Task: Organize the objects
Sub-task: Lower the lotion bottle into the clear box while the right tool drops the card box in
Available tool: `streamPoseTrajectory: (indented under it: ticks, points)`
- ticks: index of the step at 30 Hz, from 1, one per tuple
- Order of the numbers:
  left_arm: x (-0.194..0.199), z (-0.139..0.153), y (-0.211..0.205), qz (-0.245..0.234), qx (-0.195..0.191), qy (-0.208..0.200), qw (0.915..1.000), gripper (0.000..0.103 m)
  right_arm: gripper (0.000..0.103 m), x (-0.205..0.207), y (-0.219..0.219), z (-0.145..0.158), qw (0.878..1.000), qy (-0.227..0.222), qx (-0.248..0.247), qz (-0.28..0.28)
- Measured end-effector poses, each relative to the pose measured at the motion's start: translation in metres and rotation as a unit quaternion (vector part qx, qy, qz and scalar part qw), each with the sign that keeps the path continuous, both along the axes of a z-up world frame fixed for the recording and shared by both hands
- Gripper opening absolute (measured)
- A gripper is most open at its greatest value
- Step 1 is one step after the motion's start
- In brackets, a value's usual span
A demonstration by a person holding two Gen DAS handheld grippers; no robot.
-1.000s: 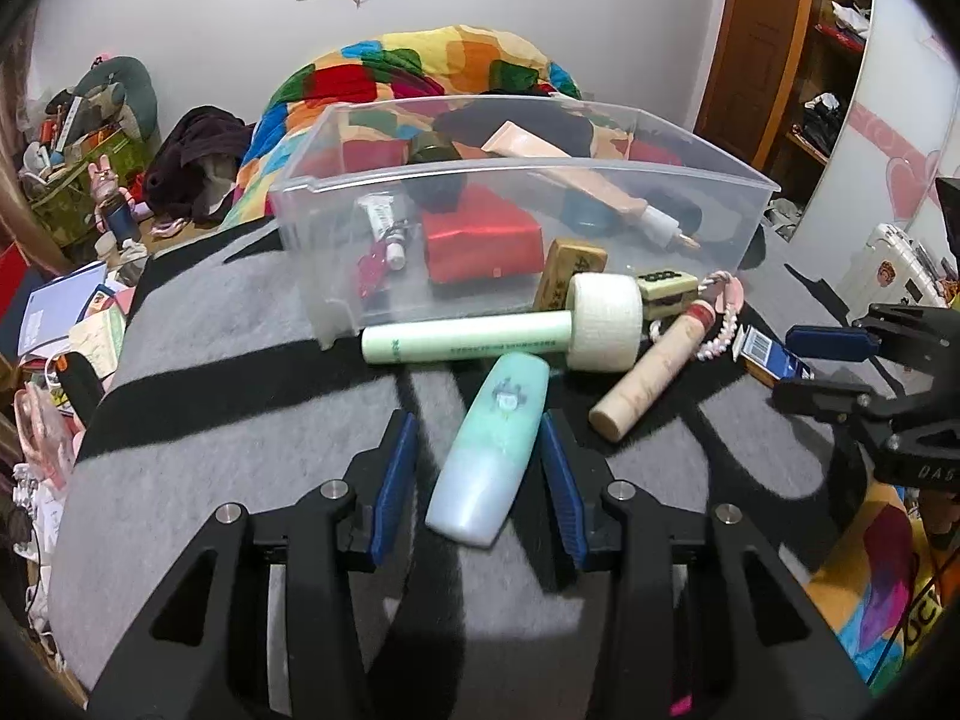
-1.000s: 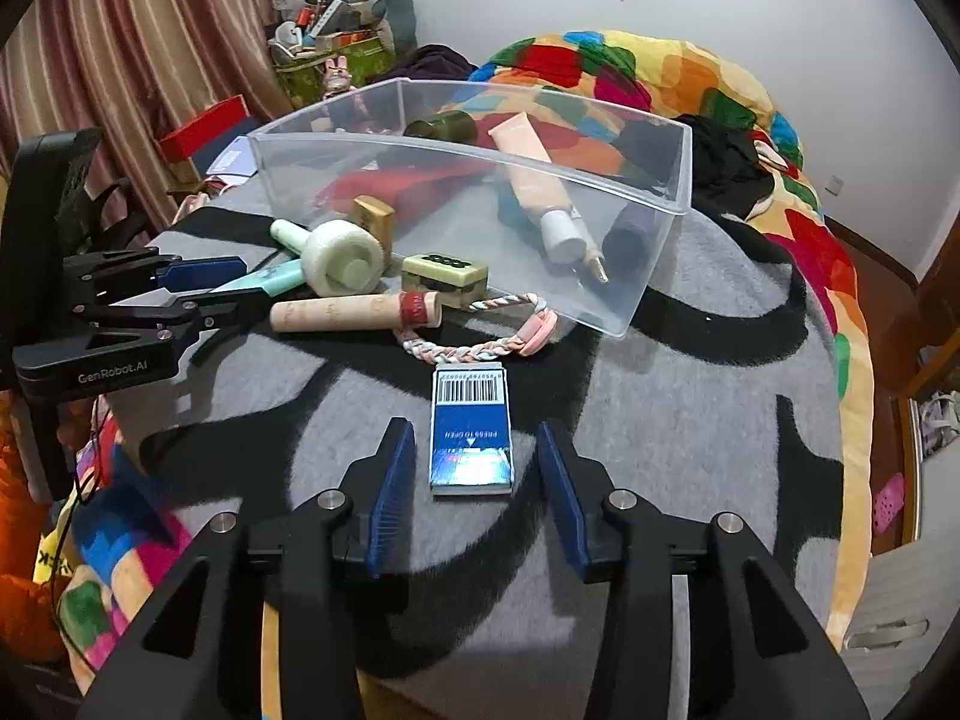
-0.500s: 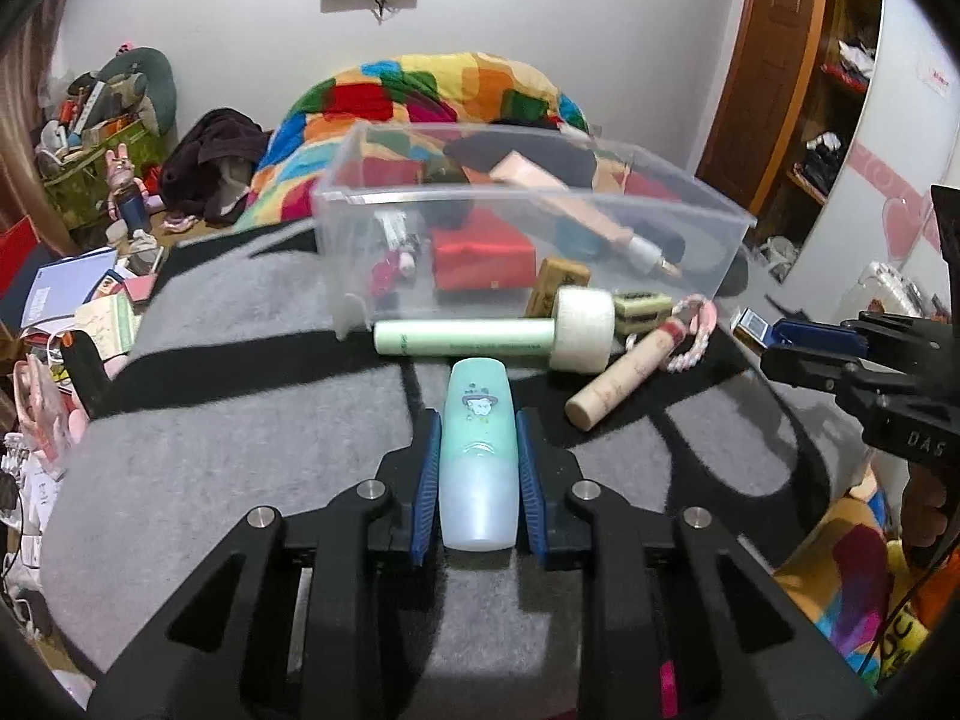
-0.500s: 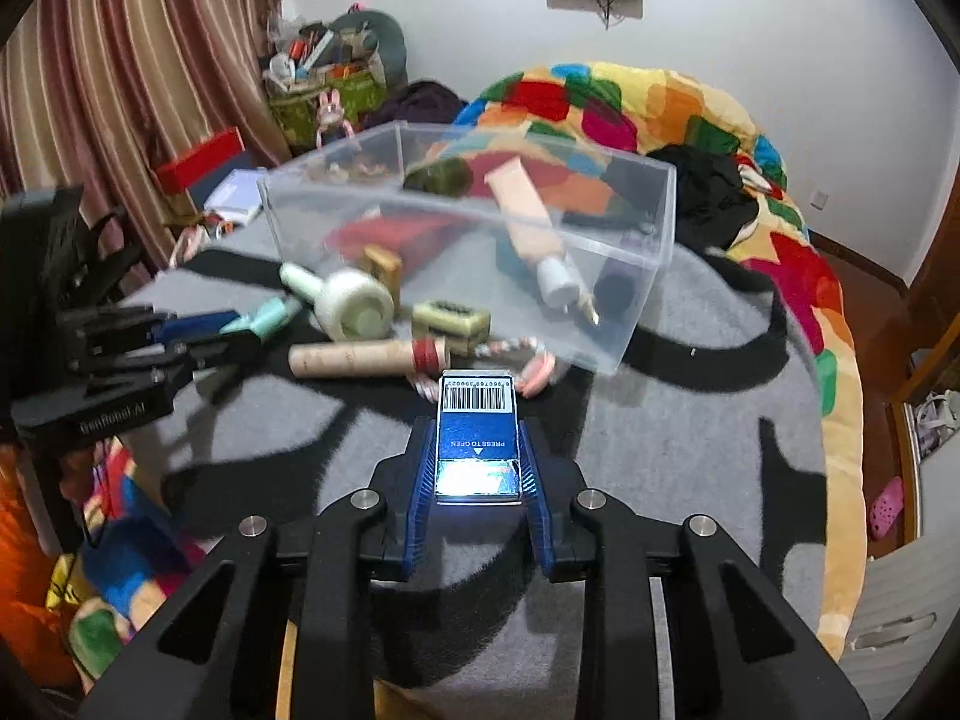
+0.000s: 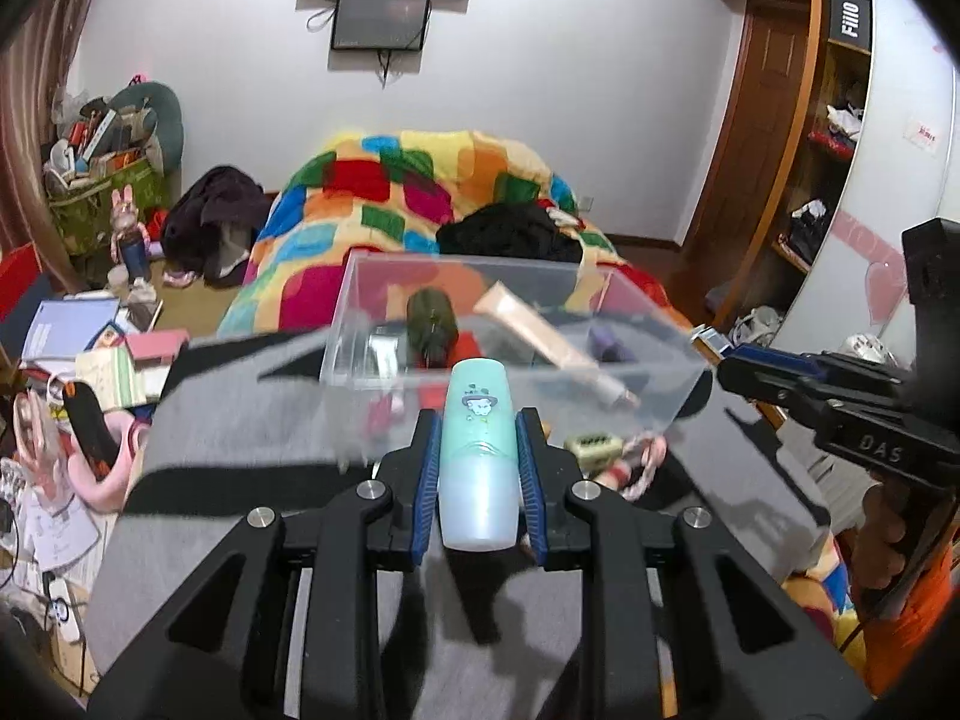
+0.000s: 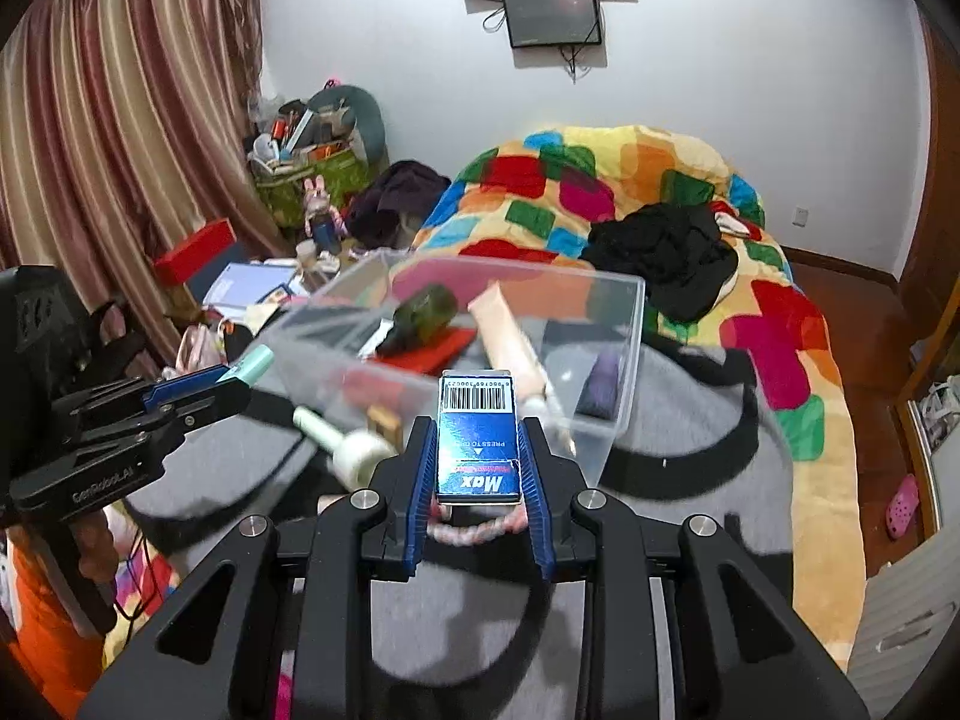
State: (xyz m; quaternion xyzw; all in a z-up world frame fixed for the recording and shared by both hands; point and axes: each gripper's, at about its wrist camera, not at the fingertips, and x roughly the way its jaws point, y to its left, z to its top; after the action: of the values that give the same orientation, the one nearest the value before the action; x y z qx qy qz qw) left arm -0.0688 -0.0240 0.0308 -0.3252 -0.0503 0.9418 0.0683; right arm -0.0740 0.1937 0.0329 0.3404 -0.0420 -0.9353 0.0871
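Left gripper point(image 5: 479, 468): my jaws clenched on a mint-green tube point(image 5: 479, 450), held lengthwise between the blue pads, raised above the grey blanket point(image 5: 240, 420), its far end pointing at the clear plastic bin point(image 5: 660, 384). Right gripper point(image 6: 477, 474): my jaws clenched on a small blue box point(image 6: 477, 438), barcode end forward, held up just before the bin's near wall. Bin contents: dark green bottle point(image 5: 431, 324), beige tube point(image 5: 540, 342), red box point(image 6: 438, 348); on the blanket beside it, a white-capped tube point(image 6: 348, 438) and a pink-and-white braided cord point(image 6: 474, 525).

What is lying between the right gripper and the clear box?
In the right wrist view, a pink braided cord lies below the right gripper, before the clear box. The gripper holds a blue packet.
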Motion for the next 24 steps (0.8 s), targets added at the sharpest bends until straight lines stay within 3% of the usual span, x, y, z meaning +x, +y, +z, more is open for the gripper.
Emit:
streamPoseTrajectory:
  ticks: [10,24]
  points:
    - [-0.036,0.017,0.008,0.002,0.007,0.01,0.9999,0.025,0.025,-0.038,0.0,-0.001,1.0,-0.004,0.002,-0.01]
    - [-0.082,-0.02,-0.004,0.028,-0.007,-0.053,0.9982,0.025,0.025,-0.085,-0.01,-0.033,0.998,-0.055,0.021,-0.014]
